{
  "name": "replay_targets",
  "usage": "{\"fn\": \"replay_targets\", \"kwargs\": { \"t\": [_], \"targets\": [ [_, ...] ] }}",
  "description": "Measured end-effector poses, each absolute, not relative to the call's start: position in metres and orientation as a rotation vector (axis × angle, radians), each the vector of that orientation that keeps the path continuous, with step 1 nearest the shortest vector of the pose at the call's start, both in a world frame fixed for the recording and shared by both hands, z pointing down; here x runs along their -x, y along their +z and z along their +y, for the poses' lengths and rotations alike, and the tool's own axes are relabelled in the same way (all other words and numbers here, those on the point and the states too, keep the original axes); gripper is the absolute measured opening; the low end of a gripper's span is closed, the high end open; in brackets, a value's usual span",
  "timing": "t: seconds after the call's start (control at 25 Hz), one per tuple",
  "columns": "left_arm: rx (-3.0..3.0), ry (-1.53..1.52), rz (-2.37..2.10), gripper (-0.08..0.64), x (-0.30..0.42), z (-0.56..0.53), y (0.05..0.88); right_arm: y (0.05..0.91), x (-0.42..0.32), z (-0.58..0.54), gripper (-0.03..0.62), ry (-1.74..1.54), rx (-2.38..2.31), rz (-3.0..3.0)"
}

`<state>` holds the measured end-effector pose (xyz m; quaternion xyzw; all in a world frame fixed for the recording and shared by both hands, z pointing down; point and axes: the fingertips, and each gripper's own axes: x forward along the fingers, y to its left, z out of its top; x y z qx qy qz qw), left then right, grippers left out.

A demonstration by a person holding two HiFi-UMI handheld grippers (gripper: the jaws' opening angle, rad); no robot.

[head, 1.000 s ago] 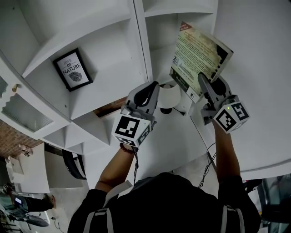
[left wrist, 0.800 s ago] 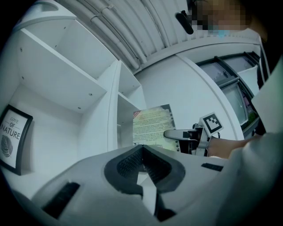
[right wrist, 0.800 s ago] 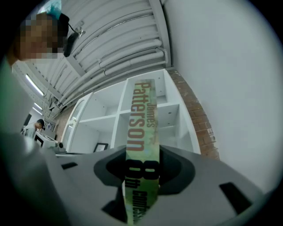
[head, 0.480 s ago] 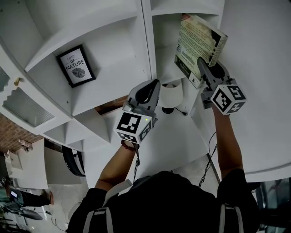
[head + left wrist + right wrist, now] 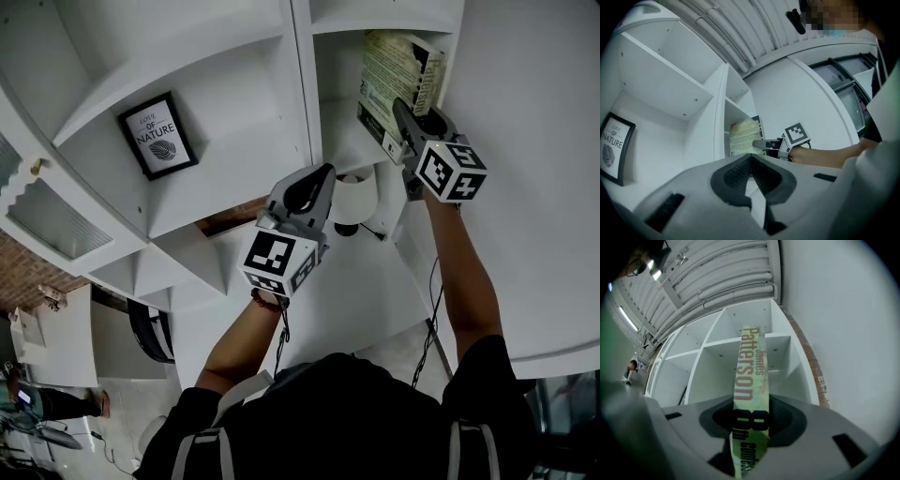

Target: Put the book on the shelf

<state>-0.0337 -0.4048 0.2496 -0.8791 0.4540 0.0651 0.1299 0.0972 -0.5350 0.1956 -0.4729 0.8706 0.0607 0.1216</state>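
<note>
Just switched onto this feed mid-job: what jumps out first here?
The green-covered book, clamped at its spine edge in the right gripper's jaws, stands upright at the opening of the upper right compartment of the white shelf. Next is the black-framed print leaning in the compartment to the left. The left gripper hangs empty, jaws together, in front of the divider.

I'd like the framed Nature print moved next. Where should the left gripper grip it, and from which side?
Probably its top edge, coming in through the compartment's open front. The framed print stands upright, thin and flat, with room above, so jaws closing front to back suit it. The left gripper, now shut, must open first.
</note>
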Motion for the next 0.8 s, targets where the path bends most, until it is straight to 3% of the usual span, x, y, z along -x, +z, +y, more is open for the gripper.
{"fn": "replay_targets", "kwargs": {
  "t": [0.8],
  "targets": [
    [2.553, 0.166, 1.396, 0.018, 0.054, -0.410, 0.264, 0.206, -0.091, -0.603, 0.163, 0.055, 1.444, 2.549]
  ]
}}
